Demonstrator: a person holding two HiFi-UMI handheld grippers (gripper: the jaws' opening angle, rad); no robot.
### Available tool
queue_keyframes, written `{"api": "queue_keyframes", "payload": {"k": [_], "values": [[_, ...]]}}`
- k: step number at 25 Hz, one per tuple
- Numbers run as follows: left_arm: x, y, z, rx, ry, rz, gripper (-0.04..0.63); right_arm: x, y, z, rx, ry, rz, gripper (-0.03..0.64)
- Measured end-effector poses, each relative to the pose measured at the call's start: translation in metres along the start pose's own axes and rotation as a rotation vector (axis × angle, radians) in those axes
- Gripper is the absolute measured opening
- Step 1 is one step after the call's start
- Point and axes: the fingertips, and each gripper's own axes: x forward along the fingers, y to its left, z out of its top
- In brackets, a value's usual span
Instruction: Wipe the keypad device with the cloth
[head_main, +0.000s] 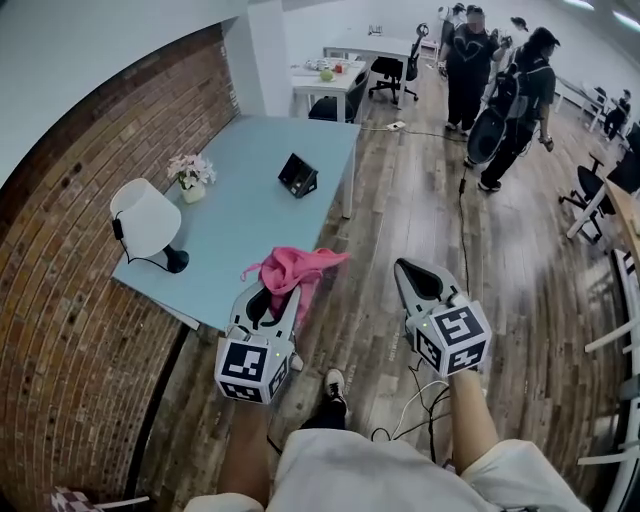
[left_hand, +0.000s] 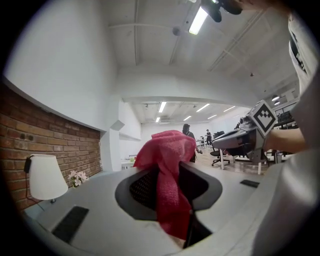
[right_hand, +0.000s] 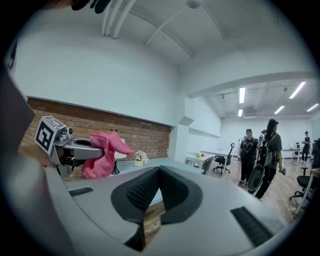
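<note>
Firmly the left gripper (head_main: 278, 297) clamps the pink cloth (head_main: 300, 268) (right gripper (head_main: 403, 270) closed, empty).

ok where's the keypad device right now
In the head view, the keypad device stands on the blue table, toward its far end, right of the flowers.

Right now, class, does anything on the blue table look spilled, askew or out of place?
Nothing stands out. The lamp, flower pot and keypad device stand apart on the table, nothing spilled; the pink cloth is clamped in the left gripper.
</note>
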Motion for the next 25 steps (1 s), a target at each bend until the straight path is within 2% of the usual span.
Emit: {"api": "queue_keyframes", "payload": {"k": [6,13,25], "values": [[0.068,0.058,0.007,0.012,-0.001,0.013,0.141,0.079,-0.036,0.017,0.006,0.008,0.007,-0.002],[0.124,0.109,-0.001,-0.008,0.014,0.029,0.141,0.146,-0.062,0.027,-0.018,0.019,0.021,-0.002],[0.177,0.143,-0.026,-0.036,0.052,0.017,0.143,0.209,-0.081,0.009,0.0,0.077,0.05,-0.002]]}}
